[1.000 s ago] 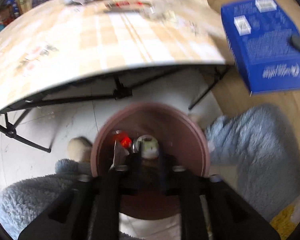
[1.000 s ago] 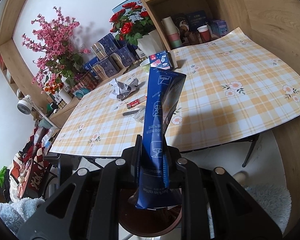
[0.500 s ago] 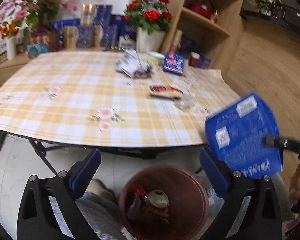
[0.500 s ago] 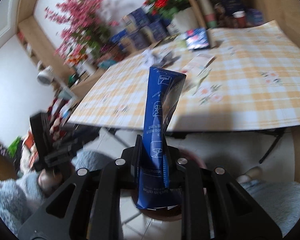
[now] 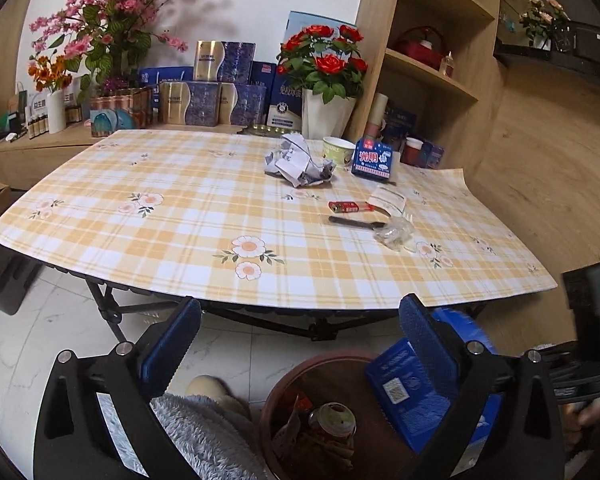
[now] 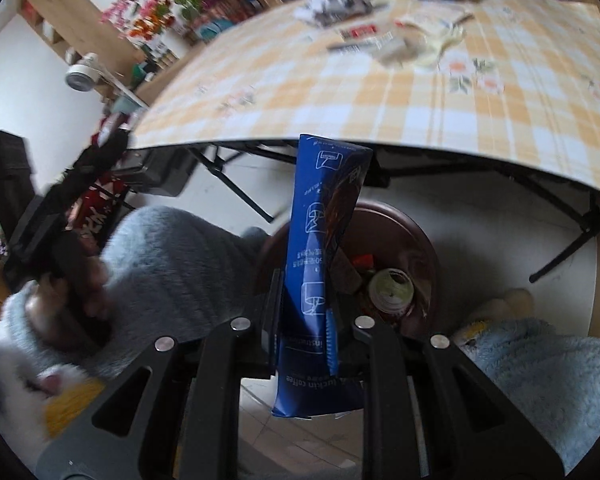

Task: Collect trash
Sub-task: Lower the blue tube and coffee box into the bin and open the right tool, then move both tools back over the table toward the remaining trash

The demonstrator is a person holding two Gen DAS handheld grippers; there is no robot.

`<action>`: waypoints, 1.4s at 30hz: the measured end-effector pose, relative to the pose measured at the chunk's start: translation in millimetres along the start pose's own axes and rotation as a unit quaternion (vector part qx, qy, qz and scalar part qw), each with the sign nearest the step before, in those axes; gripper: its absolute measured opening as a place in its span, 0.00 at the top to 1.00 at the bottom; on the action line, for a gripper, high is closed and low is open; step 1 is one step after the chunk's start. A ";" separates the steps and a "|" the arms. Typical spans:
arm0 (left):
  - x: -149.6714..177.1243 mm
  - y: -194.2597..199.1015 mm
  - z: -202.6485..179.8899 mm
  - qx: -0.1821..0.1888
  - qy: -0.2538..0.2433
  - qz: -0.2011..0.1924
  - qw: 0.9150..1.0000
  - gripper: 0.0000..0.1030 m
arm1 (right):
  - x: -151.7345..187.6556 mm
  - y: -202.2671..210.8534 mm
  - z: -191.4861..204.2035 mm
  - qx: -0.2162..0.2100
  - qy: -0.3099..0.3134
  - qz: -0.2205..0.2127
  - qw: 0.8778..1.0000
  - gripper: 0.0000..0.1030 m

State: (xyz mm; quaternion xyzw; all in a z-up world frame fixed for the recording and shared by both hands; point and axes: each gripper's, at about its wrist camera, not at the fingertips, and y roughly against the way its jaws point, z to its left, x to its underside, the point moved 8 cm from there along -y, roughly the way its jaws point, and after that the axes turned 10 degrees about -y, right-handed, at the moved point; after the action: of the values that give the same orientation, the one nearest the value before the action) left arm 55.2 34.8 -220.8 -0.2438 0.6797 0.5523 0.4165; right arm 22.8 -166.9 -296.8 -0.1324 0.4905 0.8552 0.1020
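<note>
My left gripper [image 5: 298, 344] stands open and empty, well above the brown bin [image 5: 284, 384], and faces the plaid table [image 5: 180, 216]. Trash lies on the table's far right: crumpled paper [image 5: 300, 162], a red wrapper [image 5: 348, 207], a black utensil [image 5: 352, 222] and clear plastic [image 5: 394, 232]. My right gripper [image 6: 306, 320] is shut on a flattened blue coffee box [image 6: 320, 260], which it holds upright over the bin [image 6: 400, 216]. A can [image 6: 392, 288] and scraps lie inside the bin. In the left wrist view the blue box [image 5: 404, 396] hangs over the bin's right rim.
A paper cup [image 5: 338, 150] and a blue carton [image 5: 374, 158] stand at the table's back. Behind them are flower vases, boxes and a wooden shelf [image 5: 428, 80]. Black folding table legs [image 5: 112, 312] cross the white floor. A person's fuzzy trouser leg [image 5: 204, 432] and slipper [image 5: 216, 390] are beside the bin.
My left gripper opened, rose out of the bin and tilted up toward the table. My right gripper came down with the blue box to just over the bin.
</note>
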 end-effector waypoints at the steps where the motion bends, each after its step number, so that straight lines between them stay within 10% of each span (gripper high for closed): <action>1: 0.7 -1.9 -0.4 0.001 -0.001 0.003 1.000 0.06 | -0.5 -6.0 -2.6 0.009 0.000 0.002 1.000 0.80; 21: 9.0 -16.4 13.6 -0.010 0.031 0.029 0.999 0.06 | 6.6 -83.9 -40.2 0.092 -0.023 0.005 0.996 0.80; 25: 9.8 -17.9 11.6 -0.010 0.025 0.033 0.999 0.06 | 4.0 -85.2 -36.4 0.097 -0.020 0.000 0.995 0.68; 32: 10.2 -18.1 11.6 -0.011 0.027 0.034 0.999 0.06 | 0.8 -74.0 -27.2 0.105 0.006 -0.026 0.994 0.18; 42: 10.3 -17.6 13.7 -0.013 0.031 0.033 0.999 0.06 | -17.4 -39.2 -33.7 0.128 -0.007 -0.095 0.987 0.06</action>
State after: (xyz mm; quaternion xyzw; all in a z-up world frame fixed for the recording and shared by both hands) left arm 67.7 44.4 -239.7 -0.2440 0.6929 0.5665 0.3734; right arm 55.4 -177.3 -339.3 -0.1581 0.5805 0.7726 0.2027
